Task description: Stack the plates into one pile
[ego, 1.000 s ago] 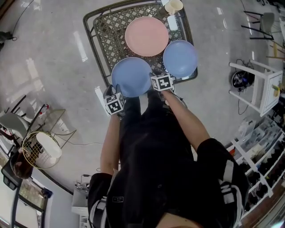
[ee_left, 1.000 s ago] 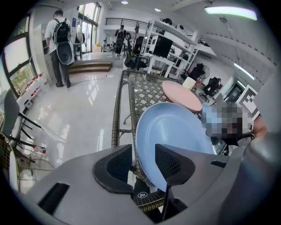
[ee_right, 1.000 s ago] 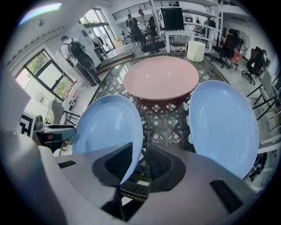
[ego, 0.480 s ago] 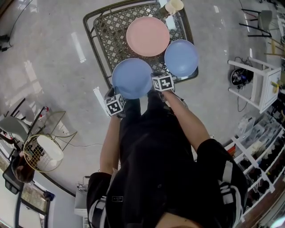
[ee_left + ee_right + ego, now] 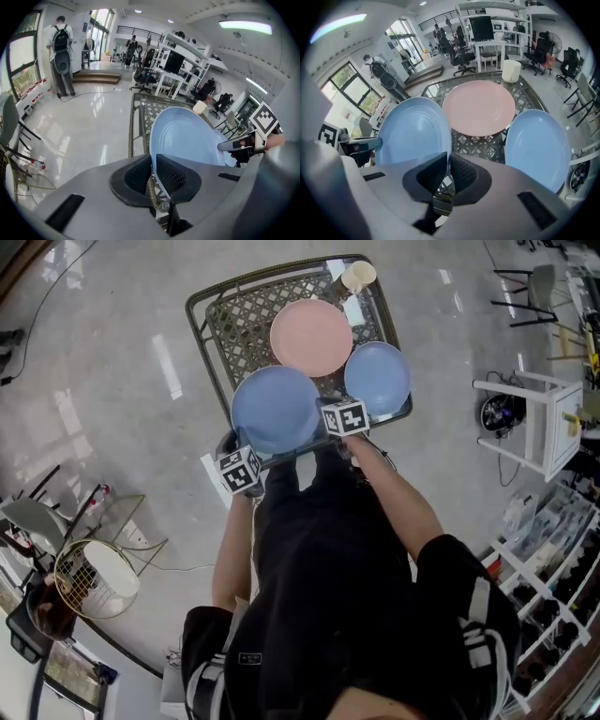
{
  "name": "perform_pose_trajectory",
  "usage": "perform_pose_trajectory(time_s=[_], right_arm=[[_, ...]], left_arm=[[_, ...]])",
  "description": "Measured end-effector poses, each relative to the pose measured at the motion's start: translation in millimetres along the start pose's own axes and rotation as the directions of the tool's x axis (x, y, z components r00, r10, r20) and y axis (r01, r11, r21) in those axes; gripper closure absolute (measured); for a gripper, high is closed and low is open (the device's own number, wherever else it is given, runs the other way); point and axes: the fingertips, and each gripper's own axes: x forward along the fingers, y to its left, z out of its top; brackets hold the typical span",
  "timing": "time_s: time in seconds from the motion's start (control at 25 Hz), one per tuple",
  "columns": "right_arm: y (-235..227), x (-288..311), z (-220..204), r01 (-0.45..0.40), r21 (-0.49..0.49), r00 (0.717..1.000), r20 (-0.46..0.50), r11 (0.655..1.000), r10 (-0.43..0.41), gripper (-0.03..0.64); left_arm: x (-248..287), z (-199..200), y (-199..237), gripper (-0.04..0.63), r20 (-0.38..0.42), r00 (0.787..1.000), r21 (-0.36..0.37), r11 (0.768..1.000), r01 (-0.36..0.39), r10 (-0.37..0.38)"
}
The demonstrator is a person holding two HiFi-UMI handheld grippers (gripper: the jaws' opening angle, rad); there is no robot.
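I hold the near blue plate point(image 5: 276, 410) by its rim from both sides, a little above the lattice table point(image 5: 230, 329). My left gripper point(image 5: 247, 444) is shut on the plate's left edge point(image 5: 187, 136), its jaws having just closed. My right gripper point(image 5: 324, 415) is shut on the right edge point(image 5: 412, 131), also just closed. A pink plate point(image 5: 311, 337) point(image 5: 479, 107) lies on the table beyond. A second blue plate point(image 5: 377, 379) point(image 5: 536, 143) lies at the table's right. Each gripper shows in the other's view: the right gripper point(image 5: 239, 143) and the left gripper point(image 5: 361, 144).
A cream cup point(image 5: 363, 276) point(image 5: 511, 70) and a small white item point(image 5: 352, 309) stand at the table's far corner. A white stand point(image 5: 548, 418) is on the floor at the right, a wire basket point(image 5: 94, 577) at the lower left. A person point(image 5: 61, 51) stands far off.
Both grippers have closed on the near blue plate's rim and risen with it, so the plate is off the table and overhangs its near edge.
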Motion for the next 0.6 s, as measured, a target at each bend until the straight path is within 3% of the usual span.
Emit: perform_pose_trajectory(time_s=[0.24,0.6], right_arm=[[-23.0,-18.8,44.7,0.016,-0.008,0.997,0.071,1.0,-0.016,0.591],[-90.3,-27.7,99.7,0.041,0.016,0.994,0.105,0.999,-0.042,0.592]], left_arm=[[12.1,51.3,-23.3,0.548,0.057,0.998,0.04,0.999,0.032,-0.034],[54.9,104.0,-77.2,0.546,0.05,0.997,0.038,0.998,0.052,-0.054]])
